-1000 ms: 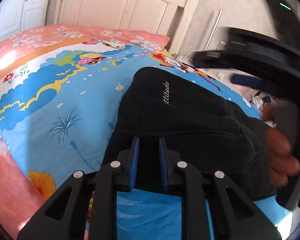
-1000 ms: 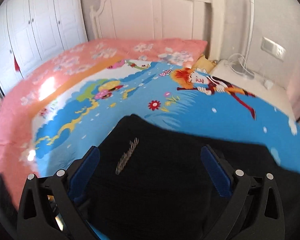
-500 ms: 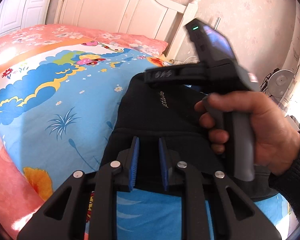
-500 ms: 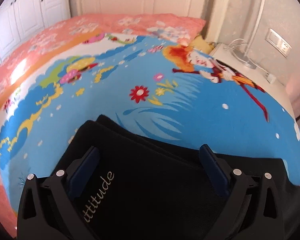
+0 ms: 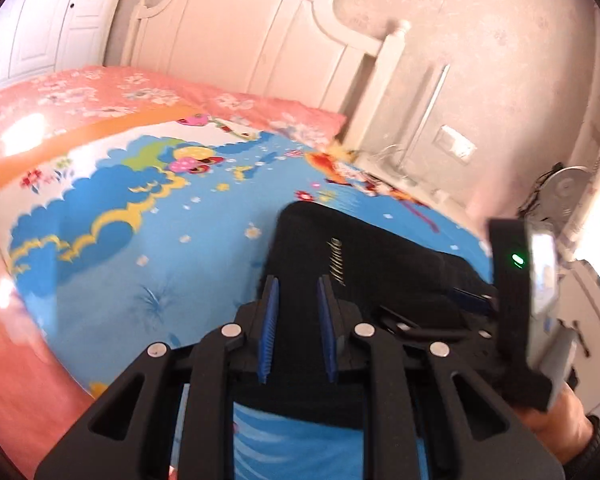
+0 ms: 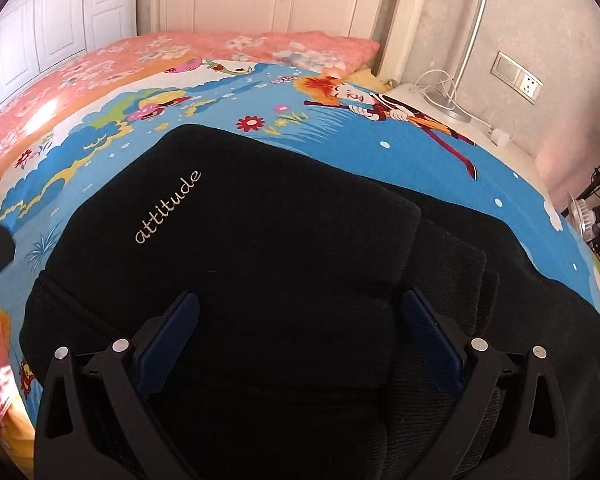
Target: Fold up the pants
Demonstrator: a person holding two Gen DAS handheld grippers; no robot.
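Black pants look folded on the bed. My right hand-held gripper is spread above them; left hand-held gripper narrowly parted, gripping nothing, probably to smooth.

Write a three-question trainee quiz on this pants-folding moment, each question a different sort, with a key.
1. True or false: the right hand-held gripper has its jaws spread wide above the black pants.
2. Multiple choice: the pants lie on (A) a wooden floor, (B) a cartoon-print bedspread, (C) a chair.
3. Fill in: the pale stitched word on the pants reads ____.

Key
1. True. No cloth is pinched between them.
2. B. The bedspread is blue and shows all round the pants.
3. attitude.
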